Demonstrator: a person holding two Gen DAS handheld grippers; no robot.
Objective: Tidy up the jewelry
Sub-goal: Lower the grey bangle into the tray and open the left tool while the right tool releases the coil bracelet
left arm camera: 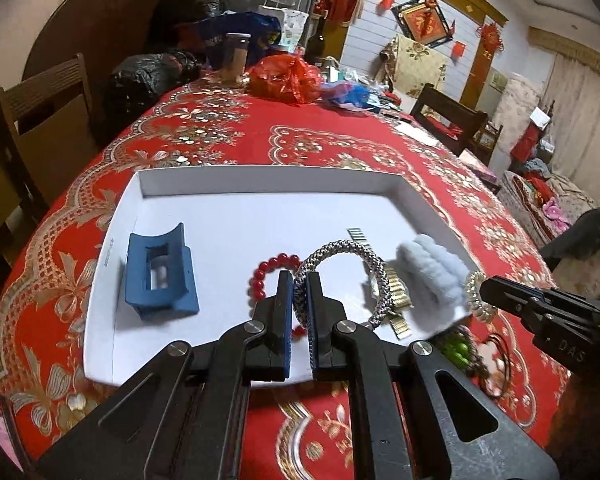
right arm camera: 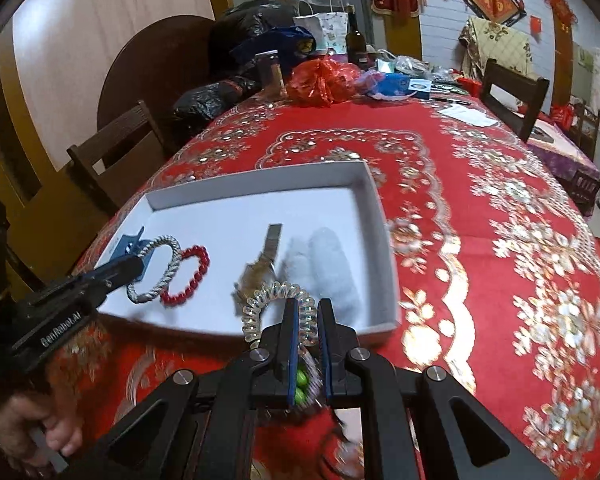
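Note:
A white tray (left arm camera: 204, 184) on the red tablecloth holds a blue hair claw (left arm camera: 158, 270), a red bead bracelet (left arm camera: 266, 270), a gold watch (left arm camera: 398, 294) and a fluffy white scrunchie (left arm camera: 430, 270). My left gripper (left arm camera: 300, 280) is shut on a silver braided bracelet (left arm camera: 352, 250), held just above the tray floor. My right gripper (right arm camera: 308, 308) is shut on a clear spiral hair tie (right arm camera: 268, 298) over the tray's near edge (right arm camera: 380, 330); it also shows at the right in the left wrist view (left arm camera: 490, 286). Green beads (right arm camera: 302, 384) lie on the cloth under the right gripper.
Bags, a jar (left arm camera: 236, 56), a bottle (right arm camera: 354, 38) and papers crowd the table's far end. Wooden chairs (left arm camera: 40, 116) stand at the left and far right. More small trinkets (left arm camera: 488, 360) lie on the cloth right of the tray.

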